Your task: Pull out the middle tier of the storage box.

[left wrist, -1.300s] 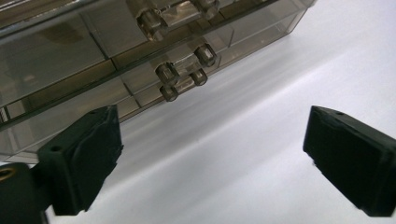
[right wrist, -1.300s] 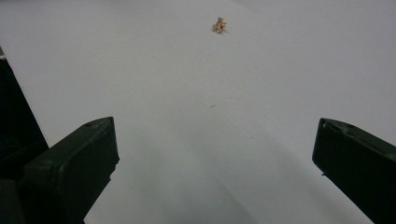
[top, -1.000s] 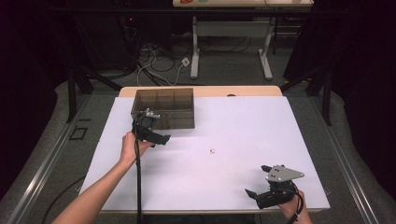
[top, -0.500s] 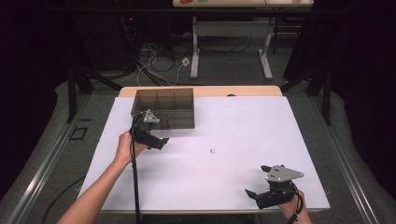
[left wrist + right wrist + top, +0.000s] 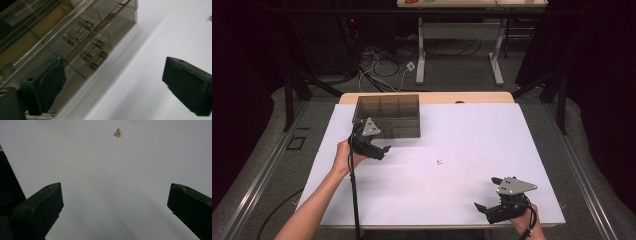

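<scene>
A smoky clear compartment box stands at the table's far left; in the left gripper view the box holds several small metal cylinders. My left gripper hovers just in front of the box's near left corner. Its jaws are open and have just been closing a little, with nothing between them. A tiny gold part lies alone mid-table, and the right gripper view has that part far ahead. My right gripper rests open at the near right edge, its jaws around bare table.
The white table top spreads between the two grippers. Beyond the far edge are a desk frame and loose cables on the floor. The left gripper's cable trails along the forearm.
The left gripper has drawn slightly back from the box front toward the near side and tilted a little. The right gripper has not moved.
</scene>
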The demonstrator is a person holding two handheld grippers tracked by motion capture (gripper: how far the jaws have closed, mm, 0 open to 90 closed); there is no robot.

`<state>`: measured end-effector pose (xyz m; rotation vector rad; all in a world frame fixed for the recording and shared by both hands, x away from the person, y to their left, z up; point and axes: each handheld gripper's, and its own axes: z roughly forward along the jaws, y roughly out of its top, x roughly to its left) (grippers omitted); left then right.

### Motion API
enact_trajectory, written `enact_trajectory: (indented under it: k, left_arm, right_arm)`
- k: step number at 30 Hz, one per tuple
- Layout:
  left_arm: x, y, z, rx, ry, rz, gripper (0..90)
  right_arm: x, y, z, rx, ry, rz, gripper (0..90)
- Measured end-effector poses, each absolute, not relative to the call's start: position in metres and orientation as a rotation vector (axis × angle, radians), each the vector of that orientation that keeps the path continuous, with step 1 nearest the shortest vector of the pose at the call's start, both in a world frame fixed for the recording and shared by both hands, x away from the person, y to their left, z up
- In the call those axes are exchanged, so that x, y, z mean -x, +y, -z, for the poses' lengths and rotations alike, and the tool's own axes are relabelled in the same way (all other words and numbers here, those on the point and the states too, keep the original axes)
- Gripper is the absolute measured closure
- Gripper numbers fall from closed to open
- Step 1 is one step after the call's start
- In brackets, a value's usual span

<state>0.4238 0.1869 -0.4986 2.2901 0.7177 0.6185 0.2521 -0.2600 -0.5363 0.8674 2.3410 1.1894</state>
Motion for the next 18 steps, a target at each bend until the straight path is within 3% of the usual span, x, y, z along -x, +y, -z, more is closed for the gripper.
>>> enact_trajectory:
  k: [8, 18]
  left_arm:
    - [-0.427, 0.19, 0.5, -2.296, 0.623, -0.753, 17.3]
    - [-0.436, 0.198, 0.506, -2.319, 0.543, -0.873, 41.1]
  right_arm:
    - [-0.252, -0.26, 0.536, -0.867, 2.352, -1.184, 0.0]
    - [-0.252, -0.26, 0.536, -0.864, 2.352, -1.191, 0.0]
